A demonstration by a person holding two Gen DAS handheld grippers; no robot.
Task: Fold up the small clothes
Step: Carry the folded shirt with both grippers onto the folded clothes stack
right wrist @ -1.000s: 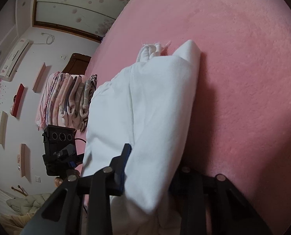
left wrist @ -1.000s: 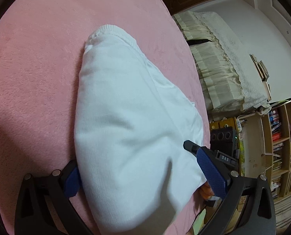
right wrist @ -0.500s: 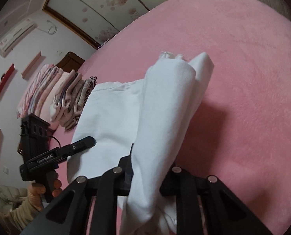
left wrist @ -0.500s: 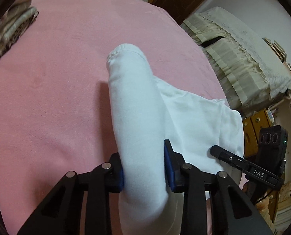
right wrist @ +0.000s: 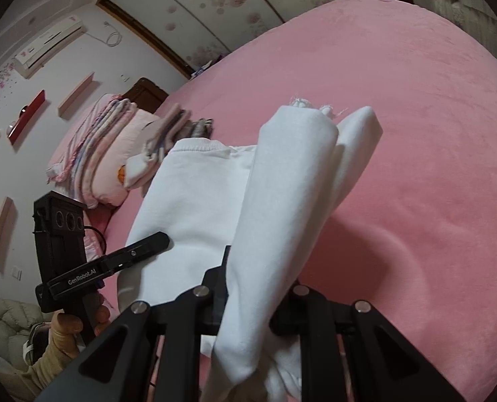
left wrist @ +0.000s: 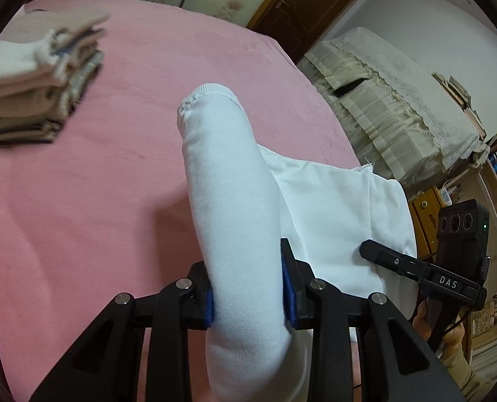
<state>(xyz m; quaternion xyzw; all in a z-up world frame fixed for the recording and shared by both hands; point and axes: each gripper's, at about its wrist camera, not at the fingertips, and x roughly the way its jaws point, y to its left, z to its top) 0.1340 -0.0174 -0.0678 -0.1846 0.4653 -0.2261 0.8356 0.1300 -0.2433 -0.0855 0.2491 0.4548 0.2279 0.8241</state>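
White garment (left wrist: 235, 201) hangs lifted above the pink blanket (left wrist: 81, 201), gathered into a thick roll at each end. Left gripper (left wrist: 250, 288) clamped on one roll, blue pads pressing both sides. Right gripper (right wrist: 255, 298) clenched on the other bunched end; its jaws closed within the last second. Stack of folded clothes (left wrist: 37, 83) sits well apart on the blanket.
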